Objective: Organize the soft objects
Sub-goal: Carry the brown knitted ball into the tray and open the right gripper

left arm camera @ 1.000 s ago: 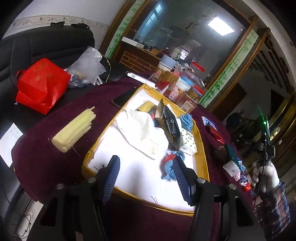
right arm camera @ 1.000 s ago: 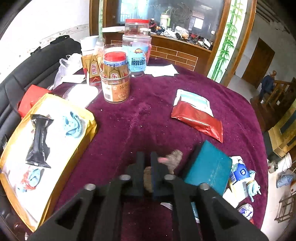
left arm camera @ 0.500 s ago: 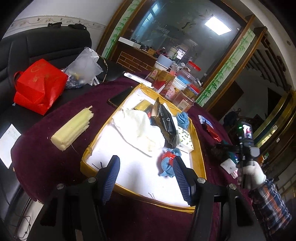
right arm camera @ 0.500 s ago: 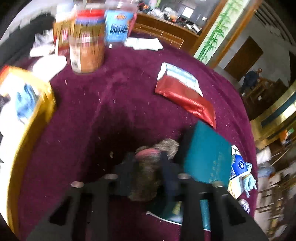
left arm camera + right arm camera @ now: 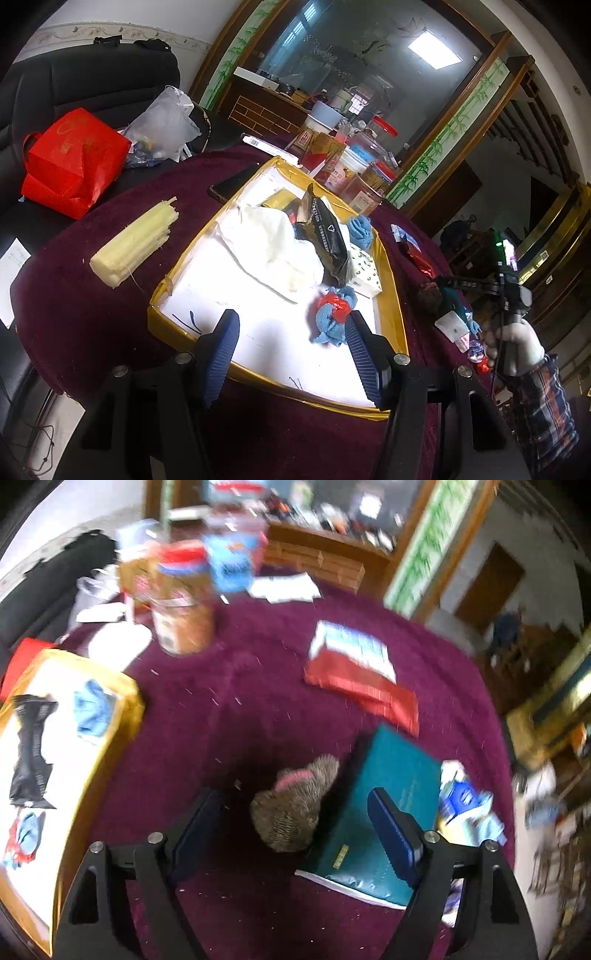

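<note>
A: Entry, soft item. Where does it lie?

B: The brown knitted sock (image 5: pixel 291 812), balled up with a pink cuff, rests on the maroon tablecloth (image 5: pixel 258 686). Its right side is against the edge of the teal book (image 5: pixel 391 775). It sits between the fingers of the right gripper (image 5: pixel 295 827), touching neither pad.

A: Claw state, right side?

B: Spread wide, nothing in its grasp. The left finger is over bare cloth; the right finger (image 5: pixel 395 834) is over the teal book. The right wrist view is motion-blurred, so fine detail is unreliable.

A: Left side?

B: The left gripper (image 5: pixel 291 354) is also spread wide and holds nothing. It hovers at the near edge of the gold-rimmed tray (image 5: pixel 388 266), fingers pointing over the tray's white floor.

A: Tray contents?

B: A blue cloth bundled with a red piece (image 5: pixel 332 310), just ahead of the left gripper's right finger. Beyond it, a crumpled white cloth (image 5: pixel 273 247), a black foil pouch (image 5: pixel 327 236) leaning over that cloth, a second blue cloth (image 5: pixel 360 229) near the far right rim, and a white spotted packet (image 5: pixel 364 269) by the right rim.

A: Surroundings?

B: A peeled pale stalk (image 5: pixel 136 243) lies on the cloth left of the tray. A red bag (image 5: pixel 70 162) sits on the black seat behind. Red-lidded jars (image 5: pixel 373 173) stand beyond the tray's far end. A red and white packet (image 5: pixel 354 675) lies past the book. From the left wrist view, a gloved hand (image 5: pixel 517 343) grips the right gripper's handle, and the sock shows as a dark lump (image 5: pixel 430 295) at its tips.
</note>
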Motion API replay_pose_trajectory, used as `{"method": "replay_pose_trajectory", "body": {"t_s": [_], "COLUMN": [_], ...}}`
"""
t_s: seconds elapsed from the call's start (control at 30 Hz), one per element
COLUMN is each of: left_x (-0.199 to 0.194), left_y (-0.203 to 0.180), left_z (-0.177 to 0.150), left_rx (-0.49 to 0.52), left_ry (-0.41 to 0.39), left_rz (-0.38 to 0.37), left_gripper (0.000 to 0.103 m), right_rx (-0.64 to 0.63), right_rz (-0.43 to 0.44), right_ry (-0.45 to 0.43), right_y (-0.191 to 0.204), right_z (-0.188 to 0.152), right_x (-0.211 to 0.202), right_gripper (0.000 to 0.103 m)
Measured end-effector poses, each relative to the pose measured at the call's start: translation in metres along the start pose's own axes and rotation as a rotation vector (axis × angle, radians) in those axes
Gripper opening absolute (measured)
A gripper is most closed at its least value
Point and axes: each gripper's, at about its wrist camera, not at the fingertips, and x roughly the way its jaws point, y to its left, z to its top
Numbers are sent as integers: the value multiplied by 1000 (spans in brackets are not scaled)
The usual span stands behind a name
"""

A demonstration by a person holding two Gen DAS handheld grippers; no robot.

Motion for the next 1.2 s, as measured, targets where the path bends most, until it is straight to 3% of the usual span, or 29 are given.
{"method": "replay_pose_trajectory", "body": {"t_s": [0.1, 0.13, 0.2, 0.27, 0.3, 0.37, 0.5, 0.6, 0.73, 0.9, 1.0, 1.2], "left_x": [0, 0, 1, 0, 0, -1, 0, 1, 3, -2, -6, -6], "left_y": [0, -1, -2, -2, -1, 1, 3, 1, 0, -2, 0, 3], "left_z": [1, 0, 0, -1, -1, -1, 1, 1, 1, 0, 0, -1], "left_rx": [-2, 0, 6, 4, 3, 3, -4, -6, -23, -15, -16, -23], "left_ry": [0, 4, 8, 9, 10, 7, -2, -6, -7, -5, -13, -10], "left_rz": [-7, -11, -12, -20, -24, -24, -24, -25, -30, -35, -35, -50], "left_gripper": [63, 63, 63, 63, 63, 63, 63, 63, 63, 63, 63, 68], "right_rx": [70, 73, 36, 34, 10, 2, 109, 160, 39, -144, -215, -275], "right_rz": [21, 21, 8, 30, -40, -67, 56, 224, 444, 573, 544, 356], "right_ry": [111, 111, 72, 115, 138, 138, 79, 14, -73, -53, -13, 0], "right_y": [-5, -3, 9, 13, 15, 11, -10, -10, 44, 134, 174, 211], "right_z": [-3, -3, 2, 4, 4, 1, -3, -4, -9, -28, -41, -31], "right_x": [33, 37, 42, 55, 65, 71, 48, 12, -53, -76, -64, -28], "right_gripper": [81, 80, 64, 57, 52, 49, 48, 49, 49, 50, 50, 51]}}
